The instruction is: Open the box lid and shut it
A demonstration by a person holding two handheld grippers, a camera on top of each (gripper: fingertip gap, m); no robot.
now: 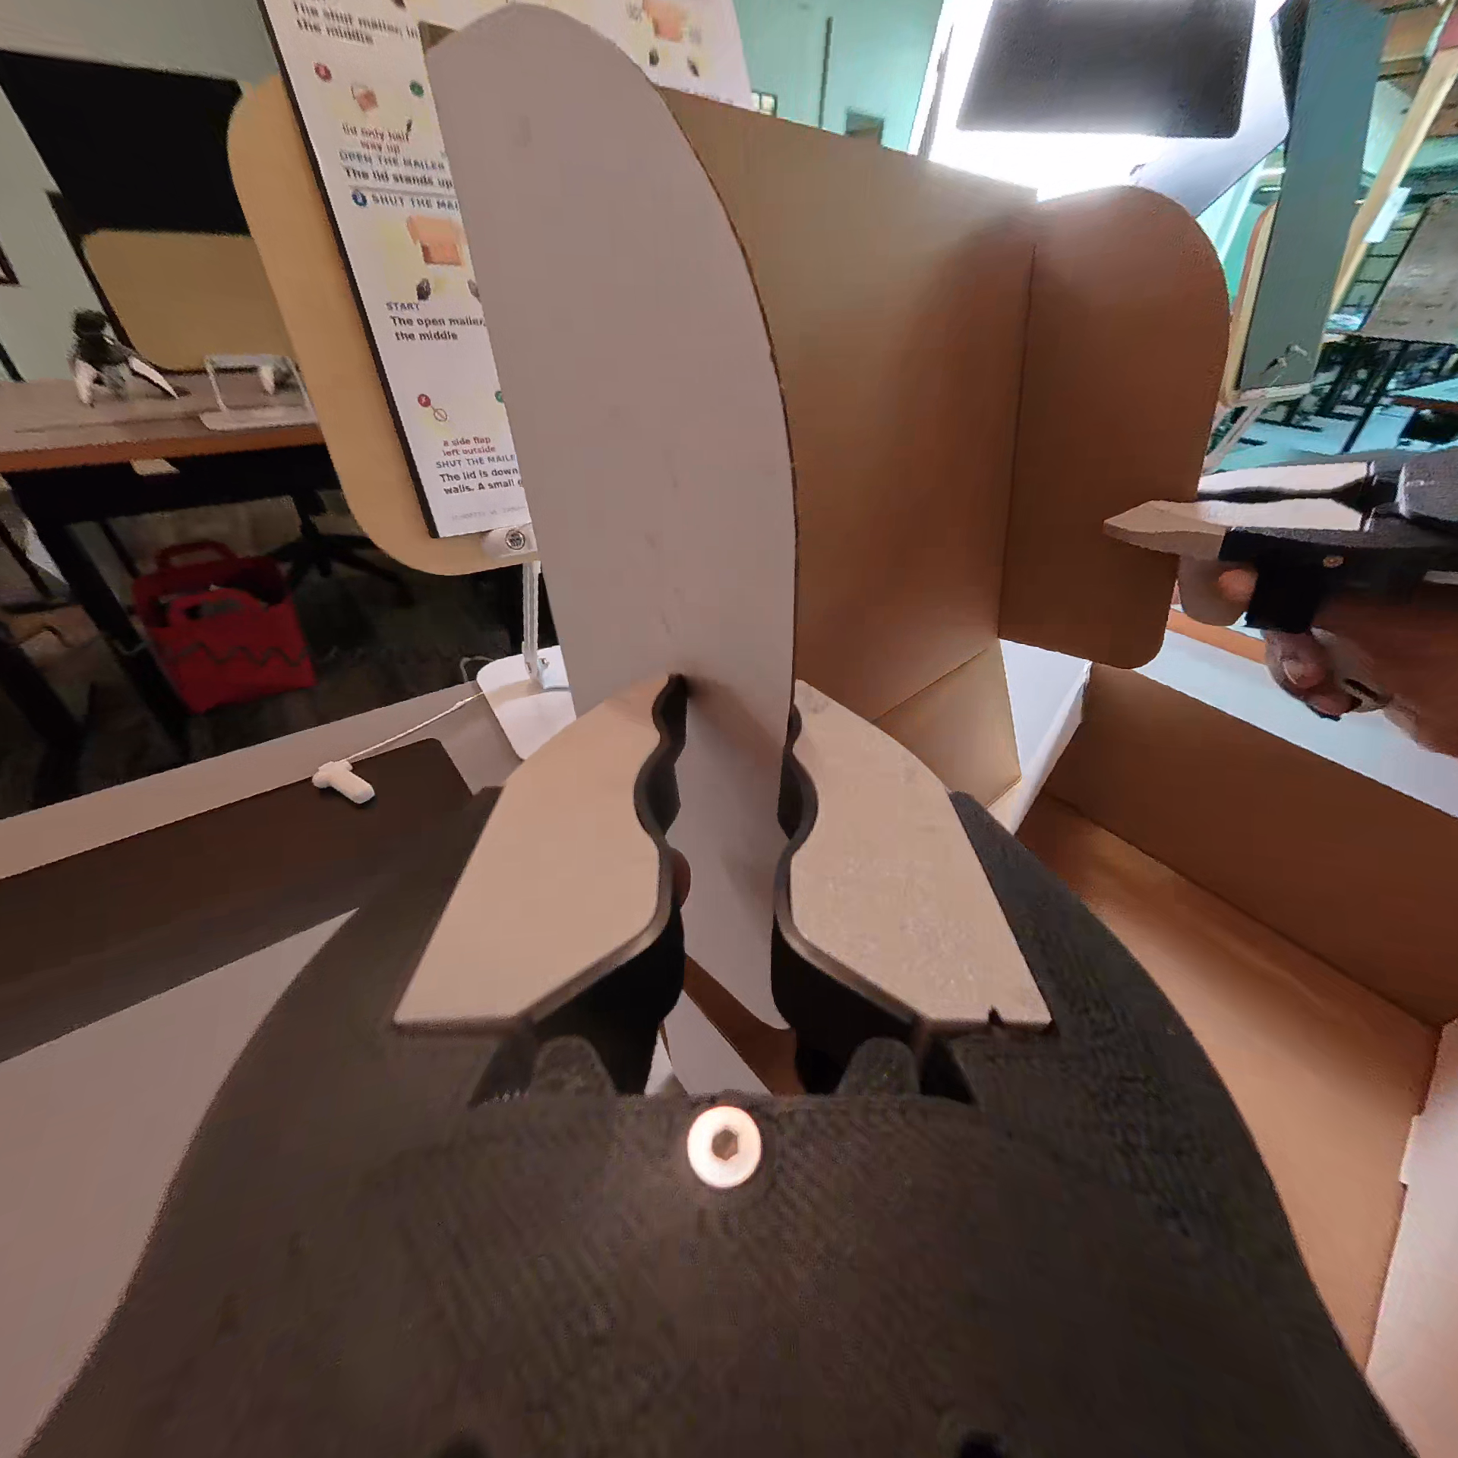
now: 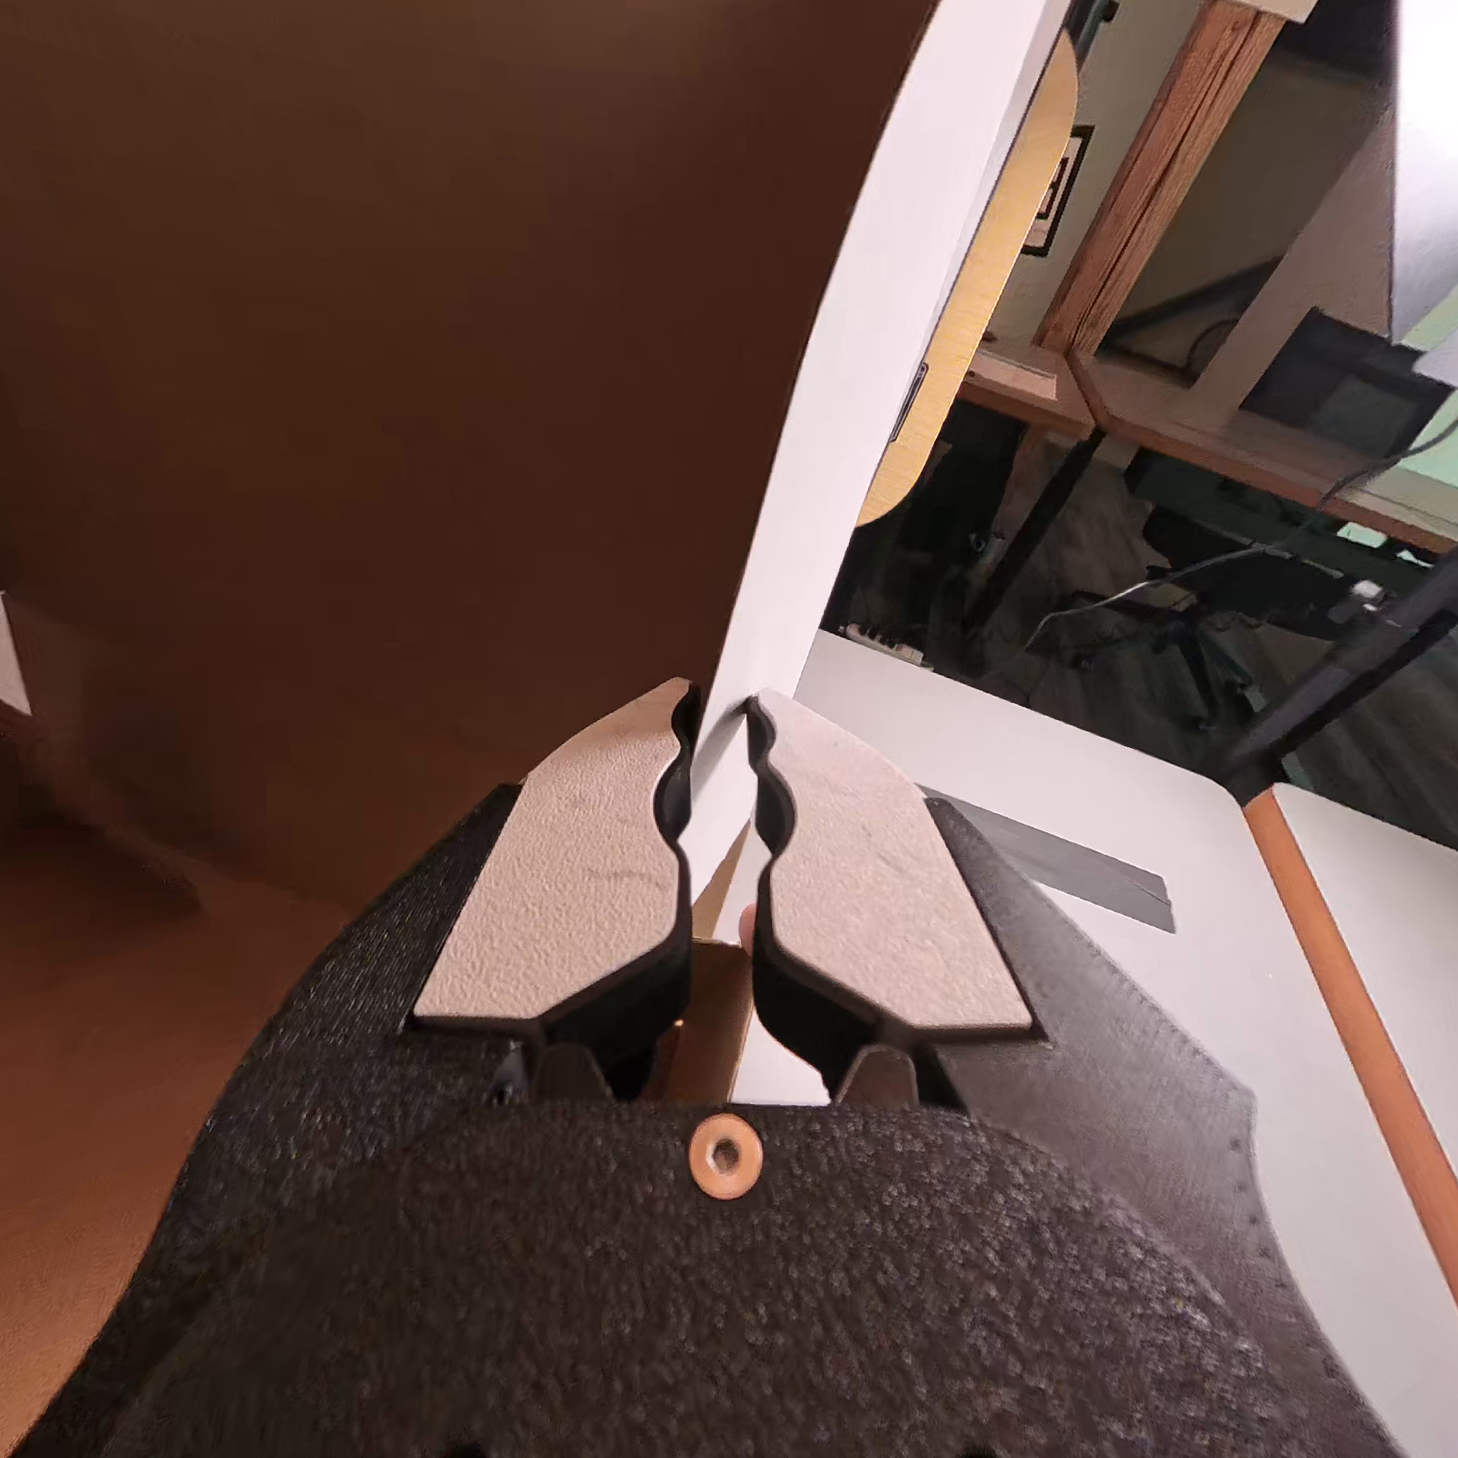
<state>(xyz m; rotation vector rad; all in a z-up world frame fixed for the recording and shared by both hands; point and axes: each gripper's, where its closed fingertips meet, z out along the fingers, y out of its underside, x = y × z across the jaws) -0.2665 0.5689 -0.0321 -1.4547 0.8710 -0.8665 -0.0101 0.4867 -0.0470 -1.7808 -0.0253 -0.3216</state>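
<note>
The left gripper is pinching the lid's left side flap between its fingers. The right gripper is gripping the right side flap, the lid standing upright.

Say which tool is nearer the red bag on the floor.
Left. The left tool grips the lid's flap on the side toward the red bag; the right tool holds the opposite flap, farther away.

- Left wrist camera is looking forward along its fingers, very near the lid's left flap.
- Right wrist camera is facing the right flap at 12 o'clock; both views are sharing the lid.
</note>
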